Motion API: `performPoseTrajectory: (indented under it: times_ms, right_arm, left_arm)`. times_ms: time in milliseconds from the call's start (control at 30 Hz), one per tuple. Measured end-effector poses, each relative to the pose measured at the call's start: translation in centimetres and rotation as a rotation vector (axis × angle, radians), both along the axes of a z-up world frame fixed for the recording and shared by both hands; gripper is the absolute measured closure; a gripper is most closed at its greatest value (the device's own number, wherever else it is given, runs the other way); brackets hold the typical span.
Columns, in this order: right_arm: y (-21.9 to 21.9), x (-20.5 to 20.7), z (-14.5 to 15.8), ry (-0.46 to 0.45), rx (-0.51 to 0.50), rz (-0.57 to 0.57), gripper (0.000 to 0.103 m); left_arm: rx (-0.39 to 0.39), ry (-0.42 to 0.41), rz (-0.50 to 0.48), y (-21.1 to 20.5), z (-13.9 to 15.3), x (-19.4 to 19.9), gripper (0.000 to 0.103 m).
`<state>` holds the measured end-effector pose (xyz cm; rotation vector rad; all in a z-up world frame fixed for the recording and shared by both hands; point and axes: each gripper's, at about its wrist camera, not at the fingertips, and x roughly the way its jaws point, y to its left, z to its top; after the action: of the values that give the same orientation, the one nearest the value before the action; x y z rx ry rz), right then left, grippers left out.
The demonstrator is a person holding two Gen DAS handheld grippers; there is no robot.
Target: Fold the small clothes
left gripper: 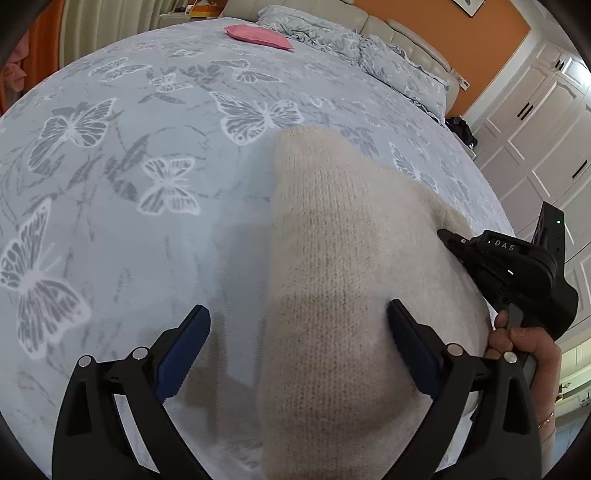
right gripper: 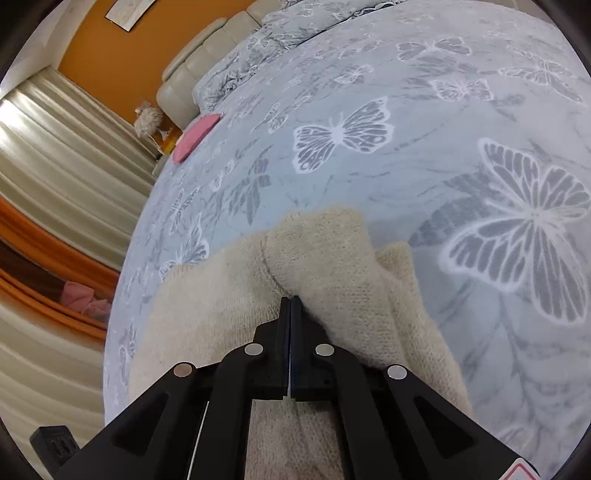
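A cream knitted garment (left gripper: 343, 266) lies on the butterfly-print bedspread (left gripper: 129, 221). My left gripper (left gripper: 299, 317) is open, its blue-padded fingers (left gripper: 184, 343) straddling the garment's left edge just above it. My right gripper (right gripper: 290, 301) is shut on a raised fold of the same cream knit (right gripper: 325, 258), lifting it into a ridge. The right gripper also shows in the left wrist view (left gripper: 447, 236), at the garment's right side, held by a hand.
A folded pink cloth (left gripper: 258, 36) lies far up the bed, also in the right wrist view (right gripper: 195, 136). Pillows (left gripper: 369, 55) and a padded headboard are beyond. White wardrobes (left gripper: 535, 129) stand right of the bed; curtains (right gripper: 55, 166) hang on its other side.
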<state>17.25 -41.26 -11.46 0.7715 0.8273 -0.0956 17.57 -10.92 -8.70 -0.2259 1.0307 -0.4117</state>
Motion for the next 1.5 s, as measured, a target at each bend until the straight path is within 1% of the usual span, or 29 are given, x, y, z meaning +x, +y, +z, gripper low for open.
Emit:
performPoseTrajectory:
  times_ms: [67,100,133,167,267,300,367,400,433,467,500,533,567,667,733,767,800,833,867,900,967,1033,1100,1133,1200,1267,1333,1433,1500]
  right_arm:
    - [0.0,-0.5,0.6,-0.010,-0.003,-0.015,0.103]
    - [0.4,-0.8,1.5,-0.007,-0.037,-0.025,0.103]
    - [1.3,-1.4,3.3,0.005,-0.117,-0.020,0.102]
    - [2.2,-2.1,4.7,0.001,-0.178,0.009,0.097]
    - [4.5,-5.0,7.1,0.033,-0.323,0.069,0.097]
    - [5.1,-6.4,6.8,0.072,-0.359,0.065,0.097]
    - [5.5,-8.0,4.5,0.165,-0.357,0.066,0.097]
    - [5.8,-8.6,3.1,0.176,-0.365,0.079,0.098]
    - [5.9,-8.7,3.0,0.167,-0.392,0.077,0.101]
    - [6.1,-8.7,3.9,0.172,-0.432,0.083,0.101]
    - [6.3,-8.9,5.1,0.164,-0.444,0.075,0.099]
    - [6.4,-9.6,6.3,0.130,-0.442,0.057,0.092]
    - [6.7,-11.1,7.4,0.082,-0.437,0.048,0.091]
    - [7.3,-15.0,7.7,0.054,-0.434,0.040,0.091]
    - [7.3,-17.6,7.0,0.076,-0.371,0.014,0.088]
    - [6.8,-18.1,6.8,0.086,-0.293,-0.012,0.086]
    - [6.3,-19.2,6.8,0.066,-0.221,-0.039,0.083]
    - [5.8,-19.9,6.7,0.048,-0.168,-0.065,0.071]
    - [5.5,-20.4,6.3,0.064,-0.144,-0.106,0.061]
    - [5.2,-20.5,6.0,0.089,-0.141,-0.132,0.060]
    - [5.0,-20.0,5.3,0.135,-0.134,-0.141,0.060]
    - [5.2,-19.8,5.0,0.187,-0.168,-0.142,0.060]
    - [5.6,-20.0,5.4,0.200,-0.228,-0.150,0.060]
    - [6.0,-20.0,5.8,0.193,-0.263,-0.153,0.060]
    - [6.8,-20.0,6.2,0.186,-0.313,-0.145,0.060]
    - [7.1,-19.8,6.3,0.187,-0.356,-0.133,0.060]
    - [7.7,-19.6,6.5,0.173,-0.379,-0.112,0.060]
    - [8.7,-19.7,7.1,0.144,-0.410,-0.079,0.059]
    - [9.4,-19.7,7.4,0.127,-0.433,-0.053,0.053]
  left_arm:
    - [0.006,-0.005,0.001,-0.1,-0.1,0.0,0.009]
    - [0.004,-0.008,0.003,0.0,-0.1,0.0,0.009]
    - [0.004,-0.011,0.006,0.1,0.0,0.0,0.009]
    - [0.005,-0.015,0.007,0.2,0.1,0.0,0.009]
    - [0.005,-0.025,0.006,0.3,0.2,0.0,0.009]
    - [0.008,-0.030,0.006,0.2,0.3,-0.1,0.009]
    - [0.027,-0.054,0.005,0.1,0.4,-0.4,0.009]
    - [0.038,-0.067,0.003,0.1,0.5,-0.6,0.009]
    - [0.048,-0.077,-0.001,0.0,0.6,-0.8,0.009]
    - [0.066,-0.090,-0.001,0.0,1.0,-1.2,0.010]
    - [0.086,-0.105,0.006,0.2,1.5,-1.8,0.010]
    - [0.103,-0.127,0.011,0.5,2.2,-2.7,0.010]
    - [0.113,-0.144,0.008,0.8,2.9,-3.4,0.010]
    - [0.170,-0.178,-0.001,1.5,4.9,-5.3,0.010]
    - [0.202,-0.190,-0.003,2.2,5.8,-6.3,0.008]
    - [0.224,-0.193,0.008,2.8,6.1,-6.8,0.008]
    - [0.236,-0.194,0.017,3.3,6.3,-7.3,0.008]
    - [0.246,-0.192,0.030,3.9,6.5,-7.7,0.008]
    - [0.252,-0.191,0.040,4.4,6.5,-8.1,0.008]
    - [0.253,-0.193,0.051,5.0,6.5,-8.6,0.008]
    - [0.254,-0.192,0.065,5.9,6.0,-9.3,0.008]
    - [0.281,-0.220,0.074,6.4,5.1,-10.2,0.008]
    - [0.375,-0.231,0.069,5.9,4.2,-10.4,0.008]
    - [0.400,-0.247,0.048,5.3,4.2,-10.5,0.008]
    - [0.402,-0.297,0.015,4.6,4.3,-11.1,0.008]
    - [0.390,-0.286,-0.025,4.1,3.9,-11.7,0.008]
    - [0.397,-0.284,-0.045,3.7,3.8,-12.1,0.008]
    - [0.400,-0.312,-0.037,3.8,4.1,-12.5,0.008]
    - [0.375,-0.296,-0.018,4.3,4.1,-12.4,0.008]
